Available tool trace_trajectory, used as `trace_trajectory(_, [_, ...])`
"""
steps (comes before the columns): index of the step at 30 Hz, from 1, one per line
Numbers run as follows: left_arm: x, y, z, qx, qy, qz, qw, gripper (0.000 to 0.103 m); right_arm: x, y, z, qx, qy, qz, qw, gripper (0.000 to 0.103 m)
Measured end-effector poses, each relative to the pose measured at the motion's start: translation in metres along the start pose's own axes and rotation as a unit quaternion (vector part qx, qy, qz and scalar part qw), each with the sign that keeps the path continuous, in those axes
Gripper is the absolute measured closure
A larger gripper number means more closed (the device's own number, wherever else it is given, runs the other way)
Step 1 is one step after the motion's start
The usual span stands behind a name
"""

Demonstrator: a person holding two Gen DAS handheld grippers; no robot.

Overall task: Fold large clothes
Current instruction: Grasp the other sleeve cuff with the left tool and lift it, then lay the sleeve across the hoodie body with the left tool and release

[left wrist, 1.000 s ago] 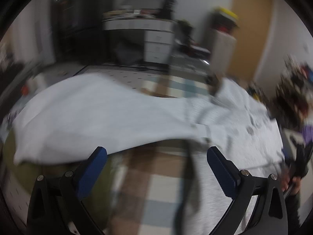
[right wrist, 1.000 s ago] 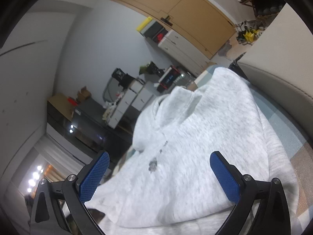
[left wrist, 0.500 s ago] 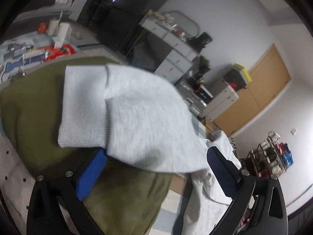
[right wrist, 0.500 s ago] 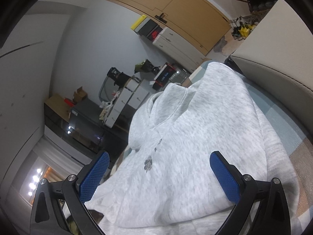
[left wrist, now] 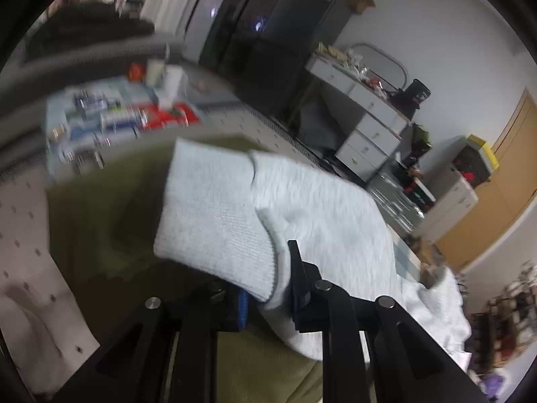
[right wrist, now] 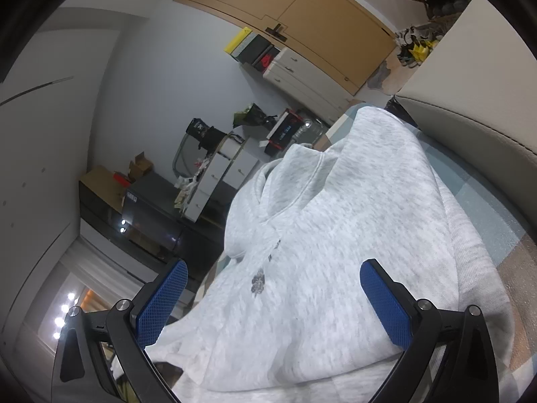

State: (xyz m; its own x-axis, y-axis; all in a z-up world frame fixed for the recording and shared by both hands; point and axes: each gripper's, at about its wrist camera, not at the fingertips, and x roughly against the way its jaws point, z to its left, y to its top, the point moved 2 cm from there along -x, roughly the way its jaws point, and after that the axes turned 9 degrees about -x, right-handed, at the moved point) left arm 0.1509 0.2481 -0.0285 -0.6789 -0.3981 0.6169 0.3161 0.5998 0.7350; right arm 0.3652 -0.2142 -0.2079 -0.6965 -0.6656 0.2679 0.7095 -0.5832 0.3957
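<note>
A light grey sweatshirt (right wrist: pixel 335 235) lies spread on a checked blanket, its hood (right wrist: pixel 302 171) at the far end. My right gripper (right wrist: pixel 272 299) hovers just above the body of it, open, with nothing between the blue pads. In the left wrist view one sleeve (left wrist: pixel 322 215) stretches over an olive green cushion (left wrist: pixel 110 208), ending in a ribbed cuff (left wrist: pixel 214 215). My left gripper (left wrist: pixel 268 288) is closing its jaws, and the near edge of the cuff sits pinched between them.
A sofa back (right wrist: pixel 470 127) rises to the right of the checked blanket (right wrist: pixel 486 208). Beyond the cushion is a play mat with small clutter (left wrist: pixel 110 117), a black cabinet (left wrist: pixel 268 50), white drawers (left wrist: pixel 369 134) and a wooden door (right wrist: pixel 302 10).
The left gripper swung from over the spread sweatshirt to the sleeve end, rolled, and brought its wide jaws together on the cuff. The right gripper has stayed put.
</note>
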Motion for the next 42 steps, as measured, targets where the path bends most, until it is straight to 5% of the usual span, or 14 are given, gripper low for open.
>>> trace_trajectory(7, [0.032, 0.032, -0.026, -0.085, -0.006, -0.077, 0.9934, 0.094, 0.0, 0.0, 0.001, 0.003, 0.003, 0.003, 1.0, 0.0])
trace_trajectory(12, [0.05, 0.047, -0.067, -0.159, -0.028, -0.12, 0.9795, 0.094, -0.001, -0.002, 0.004, 0.008, 0.003, 0.007, 1.0, 0.0])
trace_trajectory(18, [0.081, 0.04, -0.157, -0.258, -0.121, -0.157, 0.9456, 0.095, -0.004, -0.004, 0.007, 0.016, 0.003, 0.011, 1.0, 0.0])
trace_trajectory(23, [0.093, -0.007, -0.225, -0.326, -0.238, -0.146, 0.9032, 0.095, -0.002, -0.003, 0.007, 0.011, 0.009, 0.007, 1.0, 0.0])
trace_trajectory(26, [0.087, -0.05, -0.257, -0.364, -0.298, -0.122, 0.8741, 0.095, 0.001, -0.002, 0.008, 0.012, 0.01, -0.006, 1.0, 0.0])
trace_trajectory(35, [0.021, -0.171, -0.322, -0.373, -0.441, 0.051, 0.8149, 0.095, 0.018, 0.01, -0.004, -0.036, 0.03, -0.054, 0.997, 0.0])
trace_trajectory(38, [0.002, -0.196, -0.327, -0.364, -0.469, 0.125, 0.7948, 0.083, 0.022, 0.015, -0.009, -0.052, 0.041, -0.066, 0.996, 0.0])
trace_trajectory(40, [-0.008, -0.2, -0.323, -0.336, -0.509, 0.183, 0.7708, 0.075, 0.018, 0.017, -0.013, -0.062, 0.035, -0.059, 0.996, 0.0])
trace_trajectory(42, [-0.011, -0.194, -0.3, -0.322, -0.516, 0.206, 0.7661, 0.052, 0.012, 0.016, -0.013, -0.061, 0.032, -0.048, 0.996, 0.0])
